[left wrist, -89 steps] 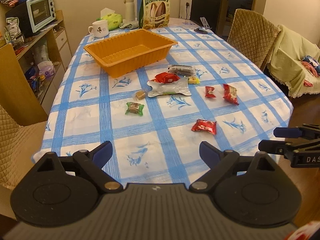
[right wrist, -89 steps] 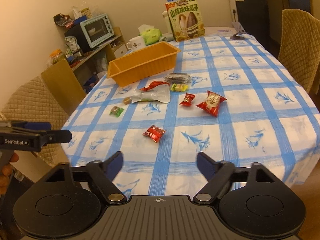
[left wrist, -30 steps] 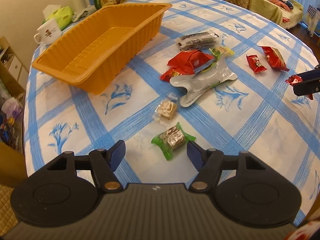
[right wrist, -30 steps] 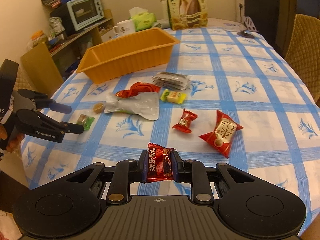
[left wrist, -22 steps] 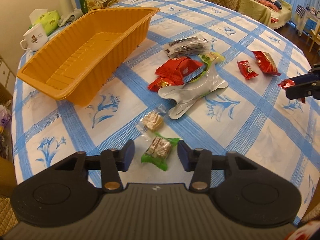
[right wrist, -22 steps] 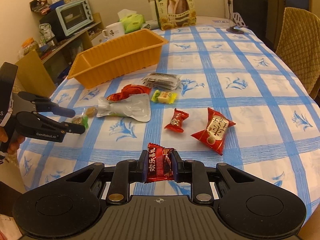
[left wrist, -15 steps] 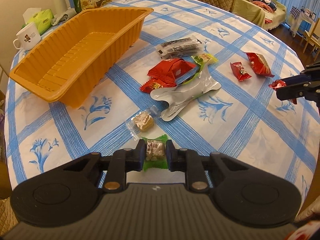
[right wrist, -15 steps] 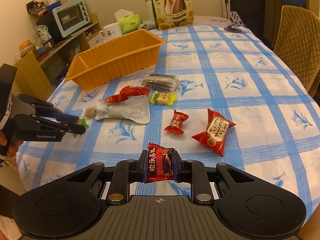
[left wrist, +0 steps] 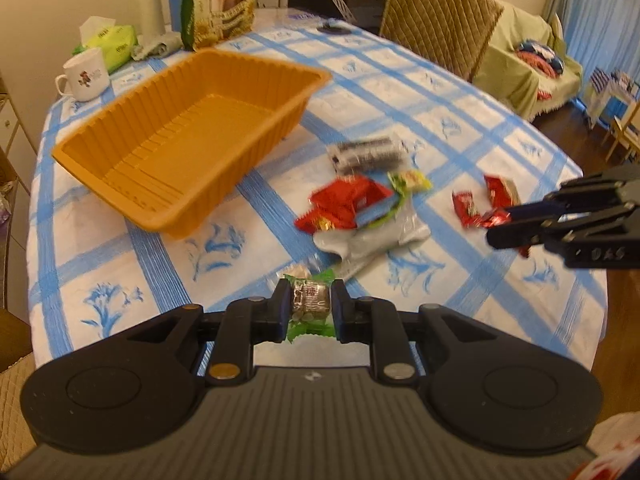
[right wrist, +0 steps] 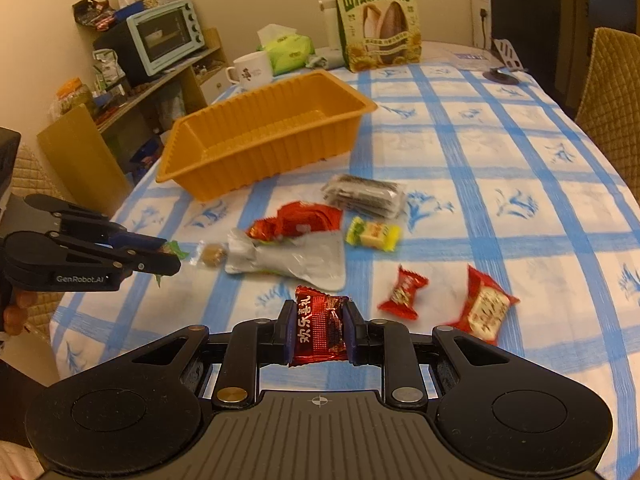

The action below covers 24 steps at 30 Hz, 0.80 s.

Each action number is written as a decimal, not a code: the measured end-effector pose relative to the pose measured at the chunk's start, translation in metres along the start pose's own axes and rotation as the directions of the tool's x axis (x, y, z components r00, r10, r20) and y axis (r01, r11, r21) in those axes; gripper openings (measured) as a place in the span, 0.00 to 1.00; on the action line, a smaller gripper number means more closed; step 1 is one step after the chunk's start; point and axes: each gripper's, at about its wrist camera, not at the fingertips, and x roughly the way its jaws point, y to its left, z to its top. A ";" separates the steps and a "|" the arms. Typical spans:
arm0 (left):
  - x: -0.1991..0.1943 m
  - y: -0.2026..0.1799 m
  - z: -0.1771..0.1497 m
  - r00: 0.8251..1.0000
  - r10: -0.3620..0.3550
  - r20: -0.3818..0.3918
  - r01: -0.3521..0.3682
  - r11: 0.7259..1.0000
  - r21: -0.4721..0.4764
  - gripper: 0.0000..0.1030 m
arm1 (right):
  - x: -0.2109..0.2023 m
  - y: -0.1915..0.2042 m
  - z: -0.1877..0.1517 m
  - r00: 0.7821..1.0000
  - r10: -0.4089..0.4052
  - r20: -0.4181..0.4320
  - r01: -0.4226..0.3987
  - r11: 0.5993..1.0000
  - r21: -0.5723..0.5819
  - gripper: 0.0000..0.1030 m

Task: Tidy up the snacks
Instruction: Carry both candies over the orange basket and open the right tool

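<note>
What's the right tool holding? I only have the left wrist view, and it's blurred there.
Observer: The right tool is shut on a dark red candy packet with printed characters on it.
Operator: Anything near my tool's tip?
Observer: A clear-wrapped brown candy lies beside the silver pouch, just ahead of the left tool, which is shut on the green candy.
Operator: What's beyond the table past the orange tray?
Observer: A shelf unit with a light-blue toaster oven on top.
</note>
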 end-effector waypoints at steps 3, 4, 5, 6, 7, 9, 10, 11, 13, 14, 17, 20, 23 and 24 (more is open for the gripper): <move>-0.008 0.007 0.016 0.999 0.022 0.034 -0.021 0.999 -0.035 0.18 | 0.009 0.006 0.020 1.000 0.018 0.011 -0.018 1.000 -0.016 0.24; -0.011 0.011 0.022 0.999 0.031 0.043 -0.029 0.998 -0.053 0.18 | 0.012 0.008 0.027 1.000 0.025 0.018 -0.025 0.999 -0.022 0.24; -0.012 0.014 0.028 0.998 0.040 0.052 -0.037 0.997 -0.069 0.18 | 0.016 0.011 0.035 0.999 0.032 0.025 -0.032 0.999 -0.030 0.24; -0.013 0.018 0.034 0.997 0.050 0.062 -0.045 0.995 -0.084 0.18 | 0.019 0.013 0.042 0.999 0.039 0.032 -0.038 0.999 -0.036 0.24; -0.014 0.022 0.039 0.995 0.061 0.073 -0.054 0.994 -0.098 0.18 | 0.024 0.016 0.052 0.998 0.048 0.040 -0.046 0.998 -0.046 0.24; -0.013 0.030 0.050 0.992 0.087 0.087 -0.076 0.990 -0.123 0.18 | 0.032 0.021 0.069 0.997 0.063 0.054 -0.059 0.996 -0.063 0.24; -0.011 0.035 0.056 0.991 0.105 0.088 -0.092 0.987 -0.135 0.18 | 0.038 0.024 0.079 0.996 0.070 0.063 -0.066 0.995 -0.074 0.24; -0.009 0.040 0.061 0.989 0.121 0.087 -0.107 0.983 -0.149 0.18 | 0.044 0.026 0.088 0.995 0.077 0.071 -0.071 0.994 -0.083 0.24; -0.004 0.050 0.071 0.987 0.138 0.083 -0.121 0.976 -0.183 0.18 | 0.056 0.031 0.106 0.993 0.084 0.084 -0.076 0.993 -0.095 0.24; -0.001 0.054 0.075 0.986 0.146 0.083 -0.127 0.972 -0.197 0.18 | 0.061 0.033 0.112 0.992 0.089 0.087 -0.081 0.992 -0.097 0.24; 0.006 0.067 0.086 0.981 0.172 0.087 -0.149 0.962 -0.229 0.18 | 0.081 0.036 0.135 0.990 0.104 0.094 -0.095 0.991 -0.093 0.24; 0.015 0.078 0.096 0.979 0.184 0.086 -0.158 0.955 -0.252 0.18 | 0.101 0.036 0.152 0.991 0.104 0.089 -0.096 0.991 -0.093 0.24; 0.026 0.086 0.101 0.978 0.196 0.078 -0.169 0.949 -0.265 0.18 | 0.122 0.034 0.164 0.992 0.097 0.076 -0.089 0.992 -0.091 0.24; 0.029 0.089 0.103 0.978 0.197 0.073 -0.171 0.947 -0.272 0.18 | 0.129 0.033 0.166 0.993 0.093 0.071 -0.086 0.992 -0.090 0.24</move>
